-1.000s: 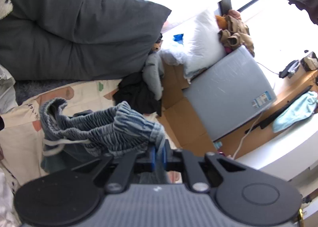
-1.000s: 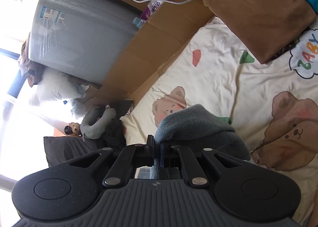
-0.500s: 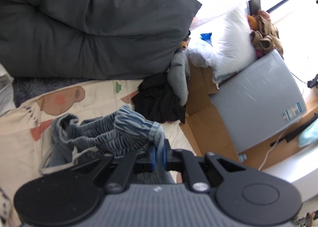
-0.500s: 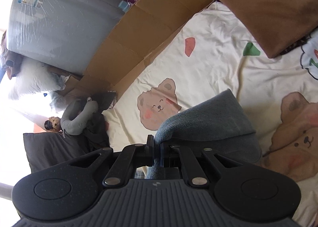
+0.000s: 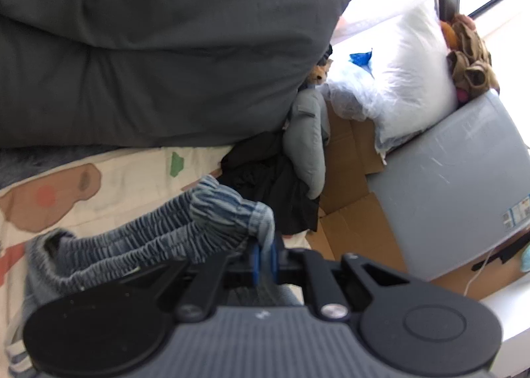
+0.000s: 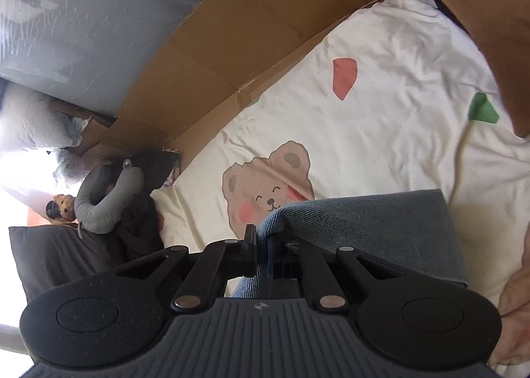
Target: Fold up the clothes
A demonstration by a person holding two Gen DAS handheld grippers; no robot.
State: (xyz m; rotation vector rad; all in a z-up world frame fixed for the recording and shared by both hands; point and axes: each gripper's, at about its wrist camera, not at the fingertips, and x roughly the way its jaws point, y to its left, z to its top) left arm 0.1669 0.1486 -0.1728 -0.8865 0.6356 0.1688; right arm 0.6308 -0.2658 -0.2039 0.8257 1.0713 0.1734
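A pair of blue denim shorts with a gathered elastic waistband (image 5: 185, 229) hangs over the cream bear-print bedsheet (image 5: 109, 176). My left gripper (image 5: 264, 257) is shut on the end of that waistband, which bunches away to the left. In the right wrist view my right gripper (image 6: 261, 254) is shut on a smooth fold of the same denim (image 6: 371, 229), which spreads to the right just above the sheet (image 6: 381, 113). The cloth between the two grips is hidden.
A large dark grey pillow (image 5: 149, 47) fills the head of the bed. A black garment (image 5: 265, 179) and a grey neck pillow (image 5: 308, 139) lie at the bed's corner. Flattened cardboard (image 6: 238, 47) and a grey wrapped case (image 5: 447, 186) flank the bed; a brown cushion (image 6: 490, 14) sits far right.
Both grippers have carried the shorts forward and lower toward the sheet. The grey pillow and the bear print now loom larger. Both grips stayed shut.
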